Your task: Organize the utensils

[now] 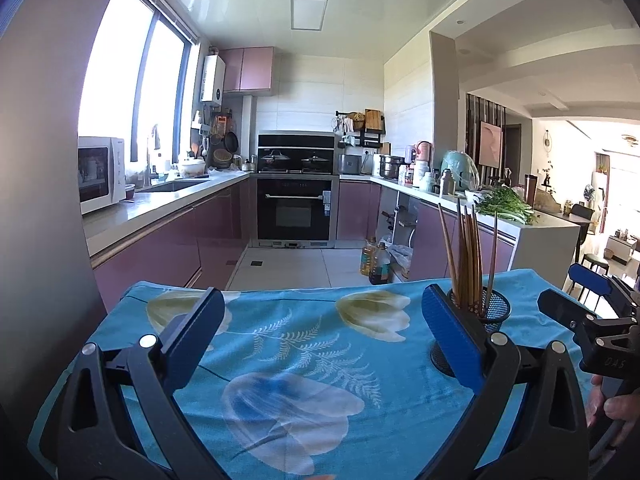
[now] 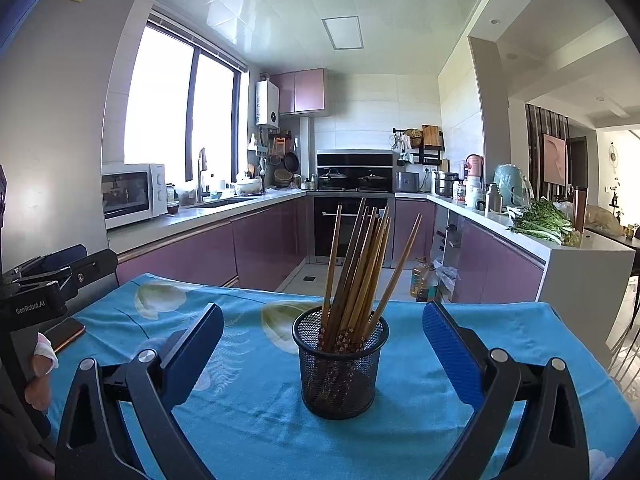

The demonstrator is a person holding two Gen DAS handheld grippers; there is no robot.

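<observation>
A black mesh cup point(image 2: 340, 364) stands upright on the blue flowered tablecloth point(image 2: 256, 412), holding several brown chopsticks point(image 2: 360, 272). My right gripper point(image 2: 323, 340) is open and empty, its blue fingers either side of the cup and apart from it. In the left wrist view the cup point(image 1: 494, 312) with its chopsticks point(image 1: 466, 256) stands partly hidden behind the right finger. My left gripper point(image 1: 320, 320) is open and empty over bare cloth, left of the cup. The right gripper's body point(image 1: 592, 320) shows at the right edge.
A phone point(image 2: 68, 332) lies on the cloth at the left by the left gripper's body point(image 2: 44, 284). The table's far edge point(image 1: 280, 290) drops to the kitchen floor, with oil bottles point(image 1: 376, 260) beyond. Counters run along both sides.
</observation>
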